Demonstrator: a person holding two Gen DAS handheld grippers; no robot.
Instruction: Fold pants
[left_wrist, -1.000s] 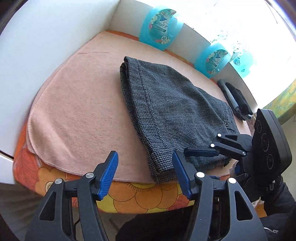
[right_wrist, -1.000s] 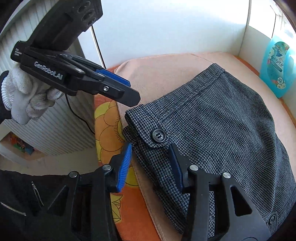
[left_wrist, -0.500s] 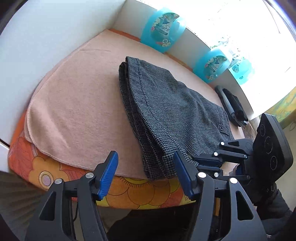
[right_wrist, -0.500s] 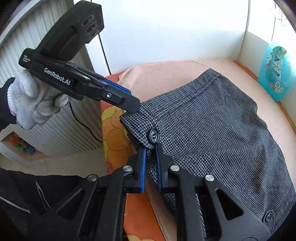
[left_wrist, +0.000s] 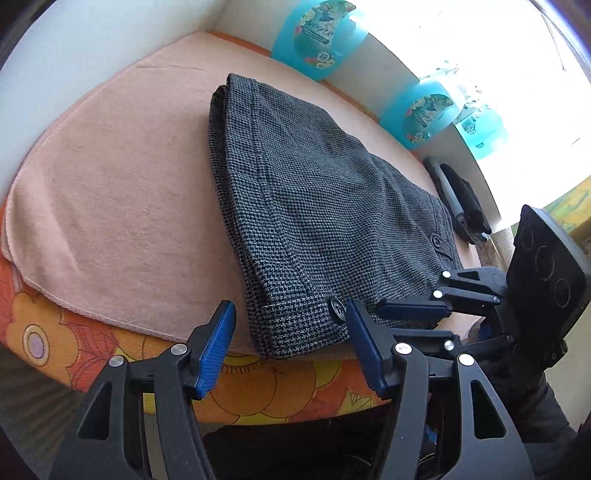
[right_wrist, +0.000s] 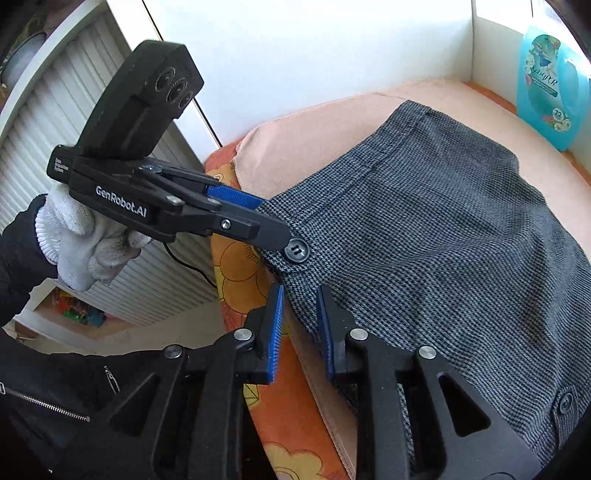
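Note:
The grey houndstooth pants (left_wrist: 314, 206) lie folded on a pink towel (left_wrist: 122, 199), also seen in the right wrist view (right_wrist: 443, 240). My left gripper (left_wrist: 288, 332) is open, its blue pads either side of the pants' near corner with a black button (left_wrist: 337, 307). In the right wrist view the left gripper (right_wrist: 255, 218) sits at that corner beside the button (right_wrist: 296, 250). My right gripper (right_wrist: 299, 317) is partly open around the pants' near edge, pads not pressing the cloth. It shows in the left wrist view (left_wrist: 410, 317) at the right.
Turquoise bottles (left_wrist: 317, 37) (left_wrist: 424, 110) stand along the white back wall. A dark folded umbrella (left_wrist: 458, 199) lies at the far right. An orange flowered cover (left_wrist: 258, 380) hangs over the front edge. A ribbed radiator (right_wrist: 44, 122) is on the left.
My right gripper, shut on the pants' edge half a second ago, has opened a little. My left gripper has moved in to straddle the buttoned corner.

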